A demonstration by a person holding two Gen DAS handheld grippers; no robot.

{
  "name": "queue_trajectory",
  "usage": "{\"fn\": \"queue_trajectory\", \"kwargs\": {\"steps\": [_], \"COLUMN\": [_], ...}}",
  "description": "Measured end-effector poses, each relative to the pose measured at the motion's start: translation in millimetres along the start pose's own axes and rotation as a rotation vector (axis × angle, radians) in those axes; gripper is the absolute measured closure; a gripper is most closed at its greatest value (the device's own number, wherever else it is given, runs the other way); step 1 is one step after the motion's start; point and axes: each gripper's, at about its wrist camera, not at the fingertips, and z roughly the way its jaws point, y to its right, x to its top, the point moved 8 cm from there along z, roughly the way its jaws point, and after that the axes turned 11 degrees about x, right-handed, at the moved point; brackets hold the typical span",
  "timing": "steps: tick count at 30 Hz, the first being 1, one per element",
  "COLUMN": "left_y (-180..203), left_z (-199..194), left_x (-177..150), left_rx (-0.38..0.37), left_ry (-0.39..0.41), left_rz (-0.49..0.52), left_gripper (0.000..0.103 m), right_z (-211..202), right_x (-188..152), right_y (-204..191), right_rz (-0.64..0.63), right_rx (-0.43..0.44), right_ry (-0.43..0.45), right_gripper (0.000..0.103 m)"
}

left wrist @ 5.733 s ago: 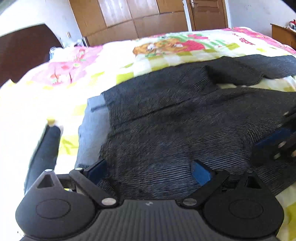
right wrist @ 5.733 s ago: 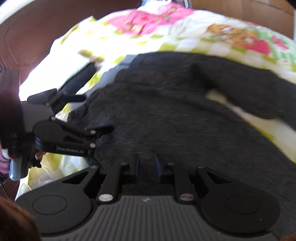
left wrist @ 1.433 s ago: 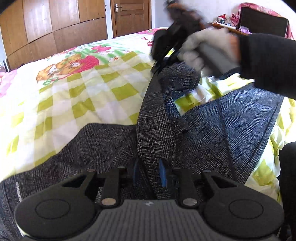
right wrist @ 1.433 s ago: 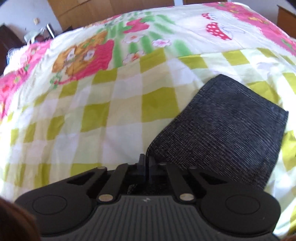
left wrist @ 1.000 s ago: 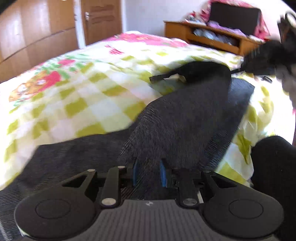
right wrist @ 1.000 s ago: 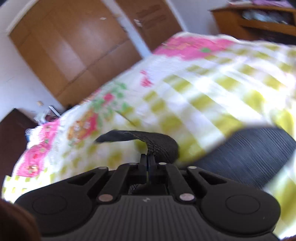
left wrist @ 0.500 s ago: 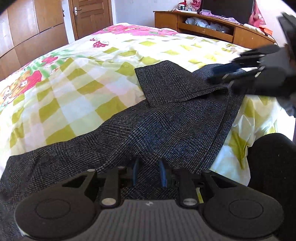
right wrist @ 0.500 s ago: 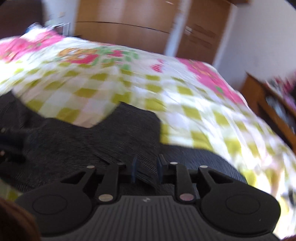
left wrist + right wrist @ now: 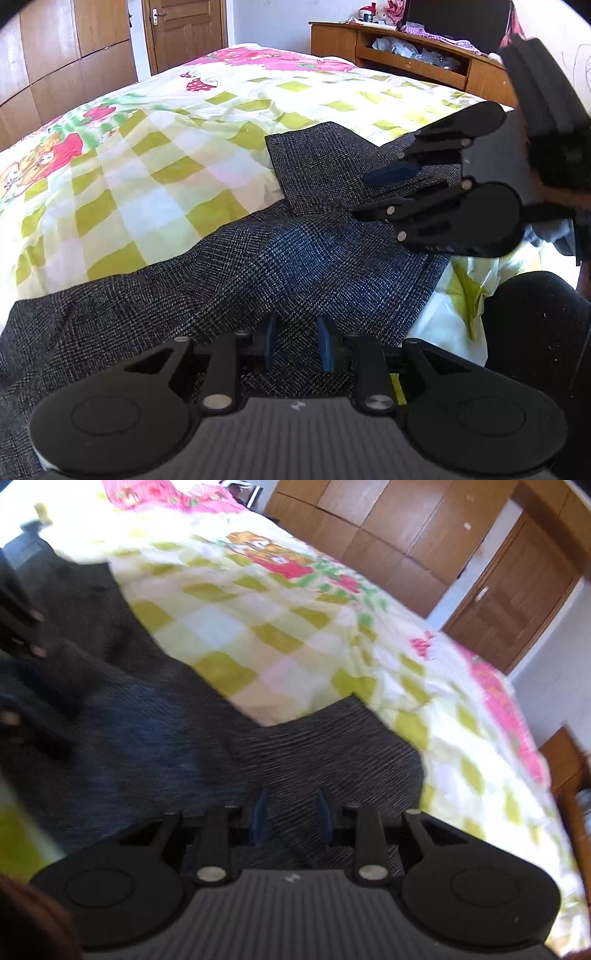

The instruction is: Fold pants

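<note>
Dark grey checked pants lie along the near side of the bed, one leg laid over the other. The leg end rests flat towards the far right. My left gripper is at the bottom of its view, shut on a raised fold of the pants. My right gripper hovers over the leg end, turned on its side. Its jaws are opening and its pads are not pressing on the cloth. In the blurred right wrist view, the right gripper has pants fabric lying below its parted pads.
A yellow-green chequered bedspread with pink cartoon prints covers the bed. A wooden shelf unit stands beyond the far side. Wardrobe doors and a room door line the back wall. A person's dark-clothed leg is at the bed's near edge.
The right gripper carried the leg end across, set it down on the other leg and let go, rolling onto its side as its jaws parted. The left gripper kept its hold.
</note>
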Motion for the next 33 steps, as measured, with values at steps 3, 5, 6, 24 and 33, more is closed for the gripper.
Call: {"fn": "queue_trajectory", "kwargs": {"steps": [3,5,6,24,33], "left_y": [0,0,0,21,47], "left_z": [3,2,1,-7,9], "left_x": [-2,-2,-2,16,17], "left_rx": [0.009,0.010,0.008,-0.043,-0.057], "left_ry": [-0.012,-0.011,-0.011,0.044,0.013], "left_rz": [-0.016,-0.014,-0.016,-0.002,0.072], "left_gripper": [0.066,0.066,0.066,0.065,0.065], "right_z": [8,23,27,-116,-92], "right_x": [-1,-2,-2,-91,-185], "right_y": [-6,-9,-9,189,184], "right_rz": [-0.049,-0.074,-0.094,1.129,1.454], "right_rx": [-0.040,-0.047,-0.062,-0.086,-0.008], "right_ry": [-0.008,-0.035,-0.037,0.402,0.372], "right_gripper": [0.074,0.075,0.076,0.103,0.094]}}
